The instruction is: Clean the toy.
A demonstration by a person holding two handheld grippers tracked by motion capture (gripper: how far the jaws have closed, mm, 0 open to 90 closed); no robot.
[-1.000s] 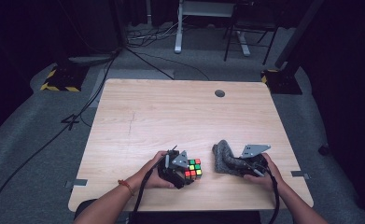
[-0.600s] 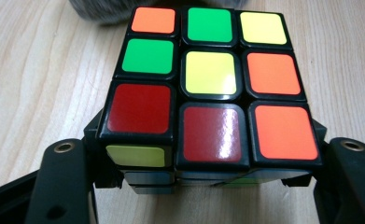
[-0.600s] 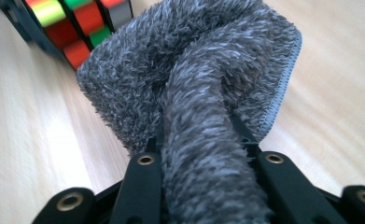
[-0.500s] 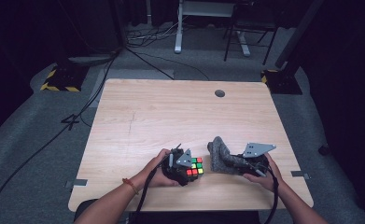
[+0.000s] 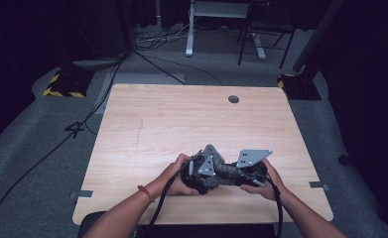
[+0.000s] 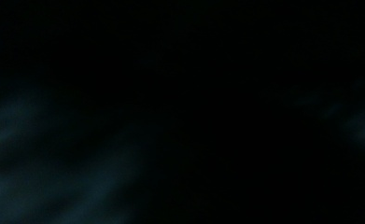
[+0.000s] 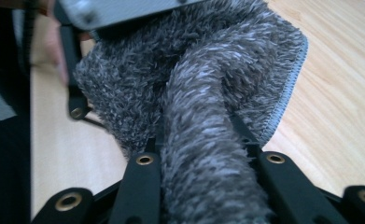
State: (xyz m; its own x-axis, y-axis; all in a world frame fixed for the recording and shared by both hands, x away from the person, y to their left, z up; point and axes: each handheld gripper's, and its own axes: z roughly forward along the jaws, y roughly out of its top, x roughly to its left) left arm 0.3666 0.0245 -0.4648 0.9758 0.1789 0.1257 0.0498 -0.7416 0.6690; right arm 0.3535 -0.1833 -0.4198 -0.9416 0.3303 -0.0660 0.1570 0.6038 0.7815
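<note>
High view: grey cloth (image 5: 220, 171) lay at the tabletop's (image 5: 181, 124) 6 o'clock edge, draped over left tool (image 5: 204, 179), jaws pressed together. Right tool (image 7: 196, 154) pinched a cloth fold.

A pale wooden table (image 5: 181, 124) stands on grey carpet (image 5: 37, 163). Beyond the table's far edge, black cables (image 5: 152, 42) trail past a white desk leg (image 5: 189, 29); 2 yellow-black striped blocks (image 5: 62, 87) flank its far corners in darkness.
</note>
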